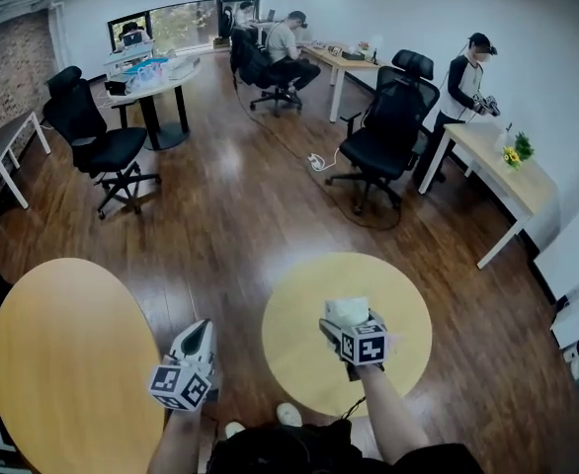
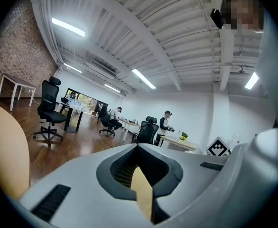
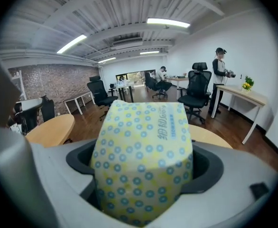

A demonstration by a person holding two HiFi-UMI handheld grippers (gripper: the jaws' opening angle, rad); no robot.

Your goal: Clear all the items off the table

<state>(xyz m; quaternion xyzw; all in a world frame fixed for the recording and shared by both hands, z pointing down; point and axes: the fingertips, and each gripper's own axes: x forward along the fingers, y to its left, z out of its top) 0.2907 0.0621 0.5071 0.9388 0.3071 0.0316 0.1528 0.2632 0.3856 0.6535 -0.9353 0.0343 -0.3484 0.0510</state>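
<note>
Yellow tissue pack (image 3: 141, 151), blue-dotted: clamped between the wide-set jaws of the right gripper (image 1: 350, 322), over the small round table (image 1: 408, 309). Left gripper (image 1: 200, 336): jaws together, nothing held, beside the large table (image 1: 62, 363), apart from the pack.

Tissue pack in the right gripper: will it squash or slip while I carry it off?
The tissue pack looks soft: its wrap bulges in the right gripper, so it probably squashes rather than breaks. Being tissue, it is likely light for its bulk. The smooth film might slip if the grip loosens.
</note>
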